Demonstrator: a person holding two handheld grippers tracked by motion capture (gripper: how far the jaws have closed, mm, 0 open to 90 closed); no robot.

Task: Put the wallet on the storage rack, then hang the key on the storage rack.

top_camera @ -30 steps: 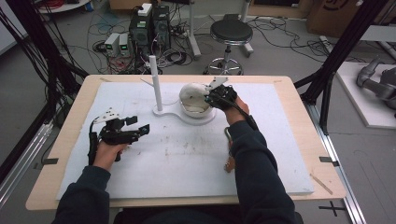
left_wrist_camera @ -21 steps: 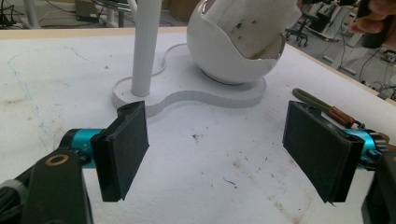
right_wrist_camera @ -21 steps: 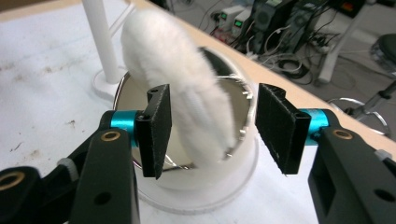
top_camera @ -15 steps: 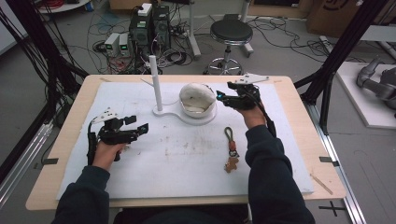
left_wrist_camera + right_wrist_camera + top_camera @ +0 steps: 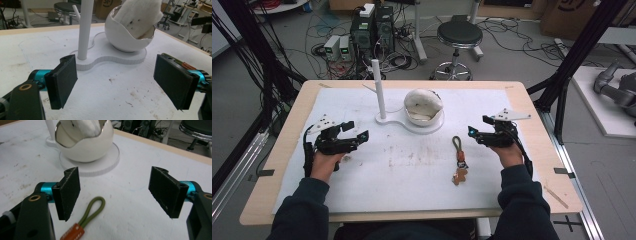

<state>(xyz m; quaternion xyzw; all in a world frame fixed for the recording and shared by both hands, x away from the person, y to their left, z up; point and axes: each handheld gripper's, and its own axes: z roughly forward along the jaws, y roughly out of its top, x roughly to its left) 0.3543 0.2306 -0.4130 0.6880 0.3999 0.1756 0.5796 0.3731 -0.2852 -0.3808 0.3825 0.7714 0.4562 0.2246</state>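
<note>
A white egg-shaped bowl [image 5: 423,106] with white cloth [image 5: 140,15] in it sits on a flat white stand [image 5: 412,125] beside an upright white post [image 5: 378,90]. On the mat lies a keychain [image 5: 458,159] with an olive loop [image 5: 93,211], an orange tag and a small brown charm. My right gripper [image 5: 478,126] hovers just right of the loop. Its jaws [image 5: 117,192] have just been opening and are open, with nothing gripped. My left gripper [image 5: 355,131] rests at the left of the mat. It points at the stand, and its jaws [image 5: 120,80] have just widened a little and are open and empty.
A stained white mat [image 5: 412,175] covers most of the wooden table [image 5: 282,165]. Black frame posts [image 5: 572,60] stand at both sides. On the floor behind the table are a stool [image 5: 457,37], computer boxes [image 5: 372,27] and cables.
My right gripper has left the bowl, moved right and back toward the person, and its jaws have come apart. The keychain is now uncovered. The left hand has stayed put.
</note>
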